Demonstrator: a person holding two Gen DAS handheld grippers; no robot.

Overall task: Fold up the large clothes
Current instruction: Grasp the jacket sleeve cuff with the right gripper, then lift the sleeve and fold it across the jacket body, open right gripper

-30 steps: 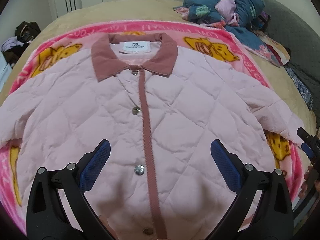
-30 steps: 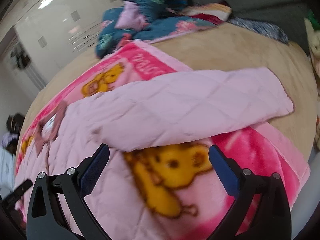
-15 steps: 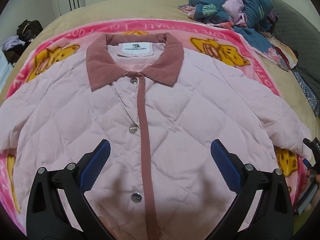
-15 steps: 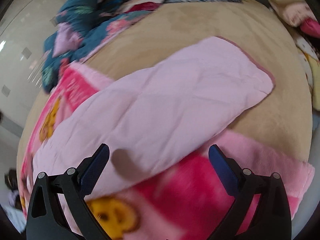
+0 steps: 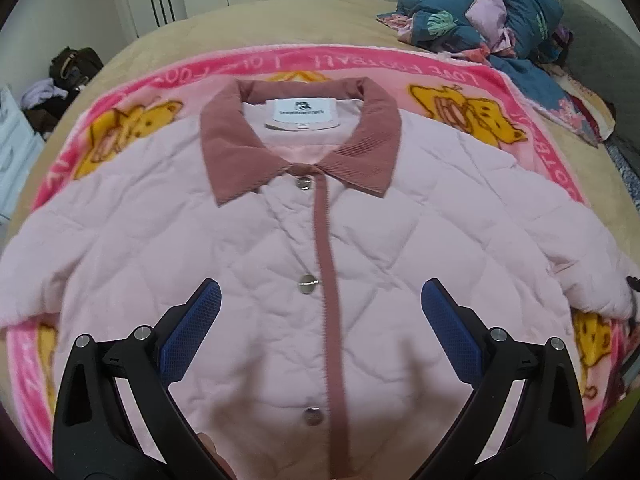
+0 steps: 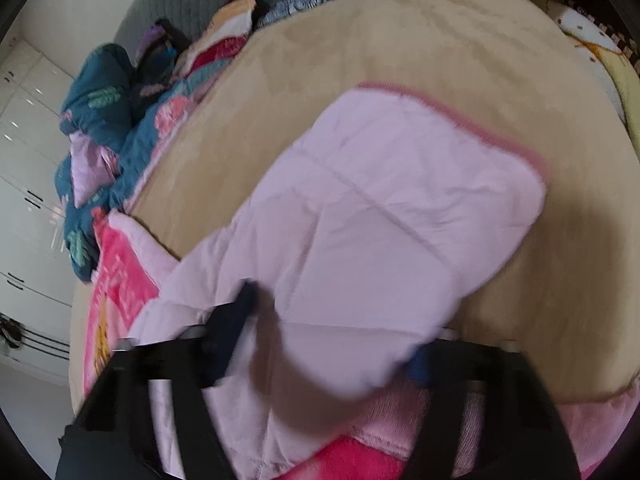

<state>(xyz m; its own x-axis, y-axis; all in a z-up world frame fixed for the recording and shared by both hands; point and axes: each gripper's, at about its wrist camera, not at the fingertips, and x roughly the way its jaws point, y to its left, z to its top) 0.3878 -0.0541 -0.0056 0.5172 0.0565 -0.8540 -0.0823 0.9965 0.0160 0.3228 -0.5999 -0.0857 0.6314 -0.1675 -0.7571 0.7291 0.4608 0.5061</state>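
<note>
Left gripper hovers over jacket front, fingers spread wide, empty. Jacket flat on blanket, collar at 12 o'clock. Right gripper blurred, straddling sleeve; grip cannot tell.

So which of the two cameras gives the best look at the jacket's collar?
The left wrist view. There the dusky pink collar lies spread open at the top of the pink quilted jacket, with the white label showing inside it. The right wrist view is blurred and shows only a sleeve of the jacket, no collar.
</note>
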